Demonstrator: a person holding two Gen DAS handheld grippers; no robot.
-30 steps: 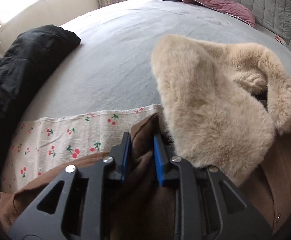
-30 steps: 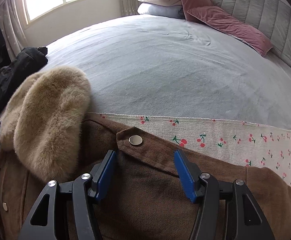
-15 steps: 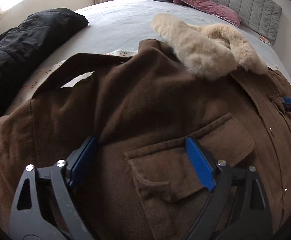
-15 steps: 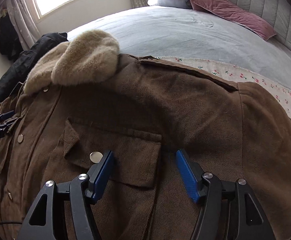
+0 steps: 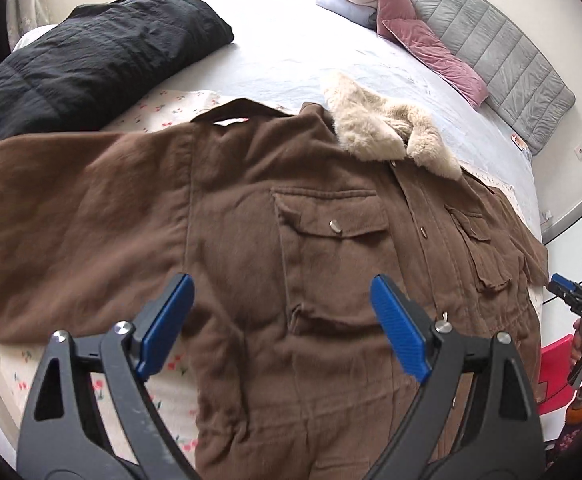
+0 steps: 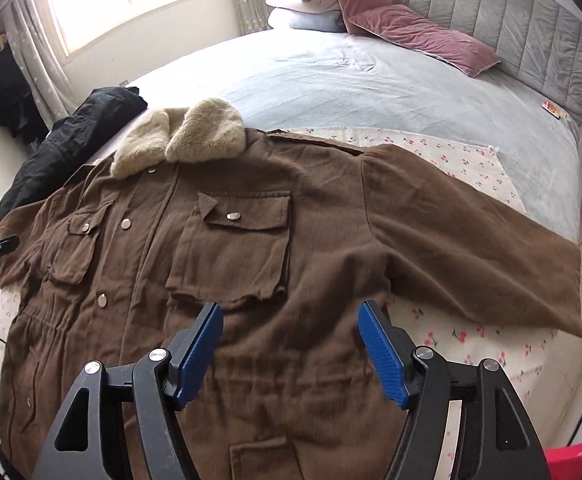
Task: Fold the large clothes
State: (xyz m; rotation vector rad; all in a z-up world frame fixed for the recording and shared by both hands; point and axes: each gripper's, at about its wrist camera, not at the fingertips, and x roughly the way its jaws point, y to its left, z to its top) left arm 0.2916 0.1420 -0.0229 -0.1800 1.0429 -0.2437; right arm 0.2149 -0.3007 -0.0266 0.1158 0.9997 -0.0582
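Note:
A large brown jacket [image 5: 291,240] with a beige fur collar [image 5: 379,132] lies front up on the bed, both sleeves spread out sideways; it also shows in the right wrist view [image 6: 251,260], collar [image 6: 187,140] at the far end. My left gripper [image 5: 283,320] is open and empty, held above the jacket's left chest. My right gripper [image 6: 291,344] is open and empty above the jacket's waist. The right gripper's tip shows at the edge of the left wrist view [image 5: 571,296].
A cherry-print cloth [image 6: 471,160] lies under the jacket on the grey-blue bed sheet [image 6: 371,88]. A black garment [image 5: 83,60] lies at the bed's left. Pillows [image 6: 411,28] and a padded headboard [image 6: 511,12] stand at the far end.
The left gripper let go of the jacket's shoulder and opened. Both grippers pulled back and up from the collar end, so the whole spread jacket is now in view.

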